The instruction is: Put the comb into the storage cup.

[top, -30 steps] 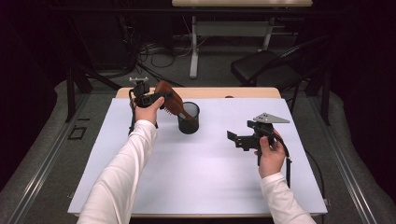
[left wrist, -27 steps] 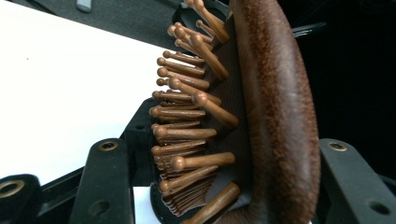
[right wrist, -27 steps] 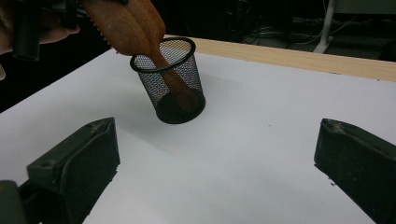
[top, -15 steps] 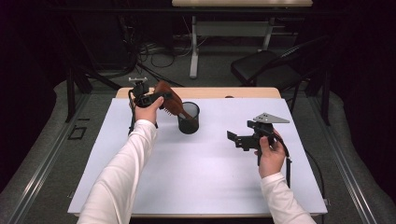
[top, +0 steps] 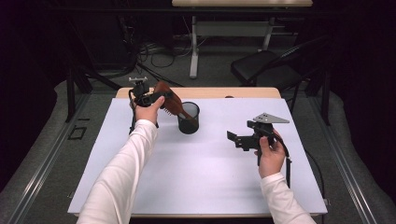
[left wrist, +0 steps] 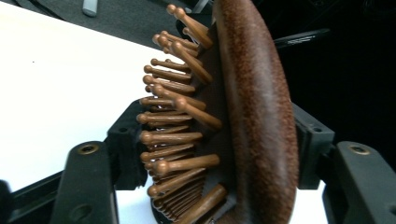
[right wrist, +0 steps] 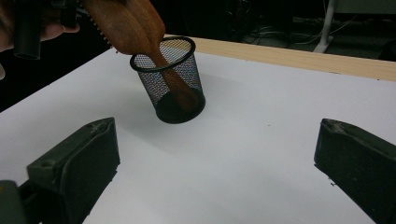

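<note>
A brown wooden hairbrush leans with its handle down inside a black mesh cup at the back of the white table. Its head sits between the jaws of my left gripper, bristles toward one pad and the smooth back by the other. Those jaws have just been opening and stand loosely around the brush head. My right gripper is held above the table's right side, open and empty, and looks toward the cup and the brush.
A white sheet covers the table, with a wooden strip along its far edge. A dark chair and desk legs stand on the floor beyond. Cables trail from both grippers.
</note>
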Available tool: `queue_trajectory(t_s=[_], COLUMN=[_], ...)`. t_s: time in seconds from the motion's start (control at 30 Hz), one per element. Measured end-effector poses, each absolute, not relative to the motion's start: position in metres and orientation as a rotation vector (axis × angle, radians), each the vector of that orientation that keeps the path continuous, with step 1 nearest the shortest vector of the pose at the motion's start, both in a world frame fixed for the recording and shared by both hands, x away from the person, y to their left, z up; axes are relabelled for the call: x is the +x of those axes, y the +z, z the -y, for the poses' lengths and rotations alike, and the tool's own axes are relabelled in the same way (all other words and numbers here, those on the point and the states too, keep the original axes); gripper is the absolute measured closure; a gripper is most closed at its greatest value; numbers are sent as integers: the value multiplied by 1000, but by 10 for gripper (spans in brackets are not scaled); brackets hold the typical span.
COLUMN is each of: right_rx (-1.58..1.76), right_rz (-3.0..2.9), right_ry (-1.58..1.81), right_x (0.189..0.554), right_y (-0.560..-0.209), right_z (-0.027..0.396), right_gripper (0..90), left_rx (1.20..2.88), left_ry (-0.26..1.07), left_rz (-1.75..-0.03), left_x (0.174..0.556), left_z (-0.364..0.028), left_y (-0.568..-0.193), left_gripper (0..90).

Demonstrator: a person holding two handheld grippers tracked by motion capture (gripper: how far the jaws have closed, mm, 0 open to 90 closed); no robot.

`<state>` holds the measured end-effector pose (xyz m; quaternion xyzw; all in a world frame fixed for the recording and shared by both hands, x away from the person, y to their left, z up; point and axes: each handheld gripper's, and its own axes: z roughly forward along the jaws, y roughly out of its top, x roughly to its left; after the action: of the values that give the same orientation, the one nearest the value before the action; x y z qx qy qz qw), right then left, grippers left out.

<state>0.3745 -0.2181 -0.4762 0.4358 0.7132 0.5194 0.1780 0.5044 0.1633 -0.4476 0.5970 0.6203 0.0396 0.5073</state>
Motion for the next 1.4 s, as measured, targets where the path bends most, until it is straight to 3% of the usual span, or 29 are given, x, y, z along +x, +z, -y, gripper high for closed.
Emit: queue_trajectory(t_s=[0.7, 0.93, 1.4], right_rx=[1234, 1233, 1232], right_rz=[-2023, -2026, -2023], right_ry=[1464, 1464, 1464], right_x=[375, 375, 375], right_y=[-477, -477, -477], right_z=[218, 217, 218], right_gripper=[0, 0, 0], left_rx=[1420, 1411, 1429], left_ry=[166, 179, 212], left_rz=[-1533, -1545, -1524], left_x=[504, 504, 502], left_z=[-162, -162, -161], left_y=[-446, -445, -442], left_gripper=[143, 18, 4])
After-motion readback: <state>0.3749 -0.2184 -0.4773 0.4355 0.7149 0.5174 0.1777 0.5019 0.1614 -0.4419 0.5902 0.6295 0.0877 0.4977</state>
